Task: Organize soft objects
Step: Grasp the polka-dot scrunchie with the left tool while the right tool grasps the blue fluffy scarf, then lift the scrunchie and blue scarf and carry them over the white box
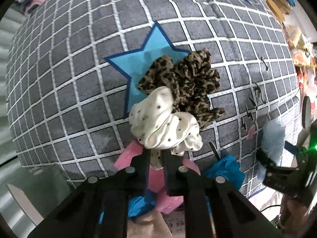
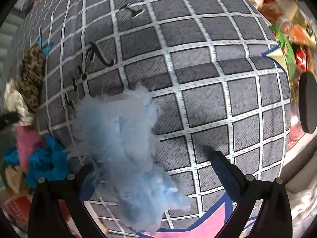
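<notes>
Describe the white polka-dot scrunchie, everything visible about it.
The white scrunchie is a gathered ring of shiny, satin-like cream fabric with small dark dots, bunched into loose ruffles. The left gripper is shut on its lower edge, a fold pinched between the fingers. Its upper part overlaps the leopard-print scrunchie beside it, over the grey checked mat. Whether it is lifted off the mat cannot be told. In the right wrist view it shows only as a blurred pale bundle at the left edge.

Rug: grey plush rug [image 1: 69, 83] with white grid lines, filling most of both views
Star: light blue star [image 1: 146, 53] with dark blue edge, printed mid-rug
Writing: black script [image 2: 95, 59] on the rug
Far right: cluttered packaged goods [image 2: 287, 29], blurred
</notes>
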Available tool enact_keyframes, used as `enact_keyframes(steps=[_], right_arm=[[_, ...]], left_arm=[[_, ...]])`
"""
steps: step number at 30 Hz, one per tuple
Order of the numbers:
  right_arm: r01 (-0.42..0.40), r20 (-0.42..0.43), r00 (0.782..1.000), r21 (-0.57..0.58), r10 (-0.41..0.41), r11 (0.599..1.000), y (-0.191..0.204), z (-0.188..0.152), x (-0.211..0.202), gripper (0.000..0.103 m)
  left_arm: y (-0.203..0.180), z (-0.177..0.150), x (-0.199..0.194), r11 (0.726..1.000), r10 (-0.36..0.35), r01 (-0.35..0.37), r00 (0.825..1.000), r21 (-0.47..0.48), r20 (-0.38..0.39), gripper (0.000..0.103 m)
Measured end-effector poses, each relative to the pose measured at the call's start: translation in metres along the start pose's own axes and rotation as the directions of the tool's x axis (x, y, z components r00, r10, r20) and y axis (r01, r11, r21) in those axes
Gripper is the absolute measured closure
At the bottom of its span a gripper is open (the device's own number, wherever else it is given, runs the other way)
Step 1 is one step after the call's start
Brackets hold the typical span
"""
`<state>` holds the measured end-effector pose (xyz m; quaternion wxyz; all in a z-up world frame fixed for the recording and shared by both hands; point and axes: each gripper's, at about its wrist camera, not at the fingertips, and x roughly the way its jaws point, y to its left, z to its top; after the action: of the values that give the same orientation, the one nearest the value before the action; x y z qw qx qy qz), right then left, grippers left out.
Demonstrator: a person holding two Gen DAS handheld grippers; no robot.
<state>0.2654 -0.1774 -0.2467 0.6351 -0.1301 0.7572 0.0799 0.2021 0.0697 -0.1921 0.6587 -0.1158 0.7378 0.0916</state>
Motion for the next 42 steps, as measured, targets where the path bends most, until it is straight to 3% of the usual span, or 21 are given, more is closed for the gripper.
enact_keyframes(steps=[2,7,9,11,13,15,18,19,20,21,23,24,25,26,29,32,42], right_arm=[[0.039,0.002,0.999,-0.044,-0.039,0.998,0.011,-0.003,0.002,0.001],[0.051,0.045,0.998,-0.094,-0.047,0.994,0.031,-0.025,-0.006,0.016],[0.047,0.042,0.998,-0.091,-0.044,0.995,0.038,-0.032,-0.016,0.016],[0.047,0.042,0.998,-0.096,-0.044,0.994,0.036,-0.031,-0.017,0.016],[0.041,0.045,0.998,-0.098,-0.037,0.994,0.033,-0.028,-0.016,0.013],[0.002,0.024,1.000,-0.102,0.000,0.995,0.023,-0.029,-0.007,0.000],[0.022,0.016,1.000,-0.128,-0.020,0.992,0.030,-0.030,-0.003,0.000],[0.026,0.020,1.000,-0.130,-0.023,0.991,0.031,-0.031,-0.004,0.000],[0.027,0.024,0.999,-0.126,-0.024,0.992,0.031,-0.032,-0.005,0.002],[0.042,0.028,0.999,-0.122,-0.039,0.992,0.032,-0.034,-0.008,0.010],[0.042,0.049,0.998,-0.117,-0.036,0.992,0.031,-0.039,-0.017,0.038],[0.036,0.064,0.998,-0.124,-0.028,0.992,0.031,-0.042,-0.024,0.070],[-0.008,0.059,0.998,-0.123,0.015,0.992,0.030,-0.044,-0.030,0.073],[-0.059,0.040,0.997,-0.102,0.063,0.993,0.027,-0.044,-0.033,0.073],[-0.087,0.057,0.994,-0.082,0.092,0.993,0.020,-0.047,-0.046,0.073],[-0.167,0.069,0.983,-0.036,0.169,0.985,0.013,-0.054,-0.063,0.073],[-0.247,0.129,0.959,-0.061,0.253,0.967,0.009,-0.072,-0.121,0.073]], left_arm=[[0.001,-0.005,-0.011,1.000,-0.002,0.002,1.000,-0.009,0.017,0.090],[-0.006,-0.001,-0.024,0.999,0.035,-0.035,0.999,0.007,0.042,0.089],[-0.009,0.005,-0.023,1.000,0.016,-0.015,0.999,-0.023,0.052,0.082],[-0.005,0.010,-0.020,0.999,-0.011,0.014,0.998,-0.053,0.055,0.055],[-0.007,0.016,-0.016,0.999,0.002,0.001,0.998,-0.051,0.058,0.048],[-0.009,0.020,-0.012,0.999,0.014,-0.012,0.999,-0.031,0.050,0.048],[-0.013,0.023,-0.007,1.000,0.012,-0.011,0.999,-0.022,0.034,0.053],[-0.014,0.023,-0.007,1.000,0.000,0.000,1.000,-0.017,0.029,0.073],[-0.015,0.024,-0.006,1.000,-0.004,0.004,1.000,-0.017,0.024,0.084],[-0.017,0.022,-0.010,1.000,0.004,-0.003,1.000,-0.019,0.028,0.085],[-0.025,0.009,-0.017,1.000,0.015,-0.014,0.998,-0.014,0.057,0.090],[-0.026,0.004,-0.025,1.000,0.019,-0.018,0.997,-0.012,0.073,0.090],[-0.027,-0.001,-0.034,1.000,0.018,-0.017,0.996,-0.011,0.092,0.090],[-0.029,-0.005,-0.043,1.000,0.016,-0.015,0.994,-0.009,0.111,0.090],[-0.033,-0.021,-0.073,1.000,0.012,-0.013,0.985,0.005,0.172,0.090],[-0.038,-0.029,-0.098,1.000,0.013,-0.016,0.978,0.014,0.208,0.090],[-0.041,-0.062,-0.130,1.000,-0.004,-0.003,0.954,0.021,0.300,0.090]])
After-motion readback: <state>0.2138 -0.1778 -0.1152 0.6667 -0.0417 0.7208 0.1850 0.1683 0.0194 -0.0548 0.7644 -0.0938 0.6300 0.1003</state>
